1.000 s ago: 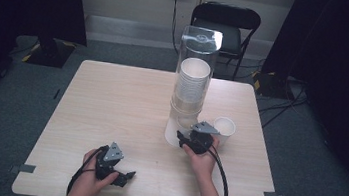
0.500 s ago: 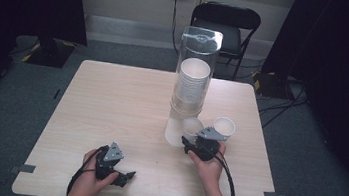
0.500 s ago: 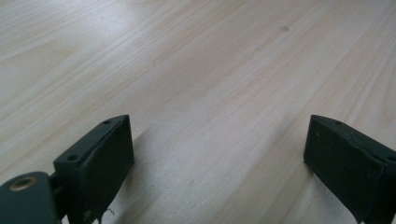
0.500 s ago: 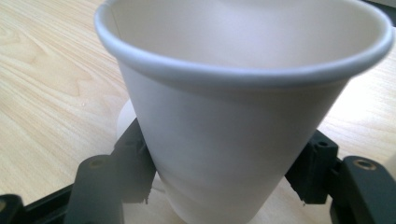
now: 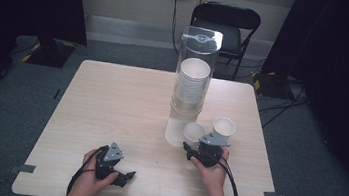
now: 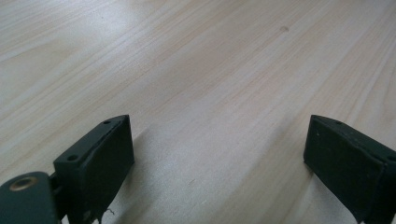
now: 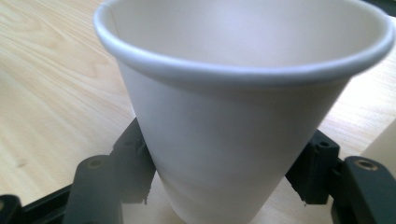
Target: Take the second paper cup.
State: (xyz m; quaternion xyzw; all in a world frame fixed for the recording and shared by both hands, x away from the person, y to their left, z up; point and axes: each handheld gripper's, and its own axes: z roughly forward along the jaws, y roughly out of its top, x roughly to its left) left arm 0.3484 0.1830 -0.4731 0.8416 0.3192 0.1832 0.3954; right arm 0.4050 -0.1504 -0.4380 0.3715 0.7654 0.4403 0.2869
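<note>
The right gripper (image 5: 195, 150) sits near the surface's (image 5: 111, 100) right edge, about midway along it, its jaws pinching a white paper cup (image 7: 233, 116) low on its wall — the cup stands upright, just beside the base of the clear tube (image 5: 193, 85) that holds a stack of cups. Those jaws have just been opening slightly, the cup between them. A 2nd cup (image 5: 223, 128) stands close by, nearer the right edge. The left gripper (image 5: 120, 177) rests near the front edge — jaws spread over bare wood.
</note>
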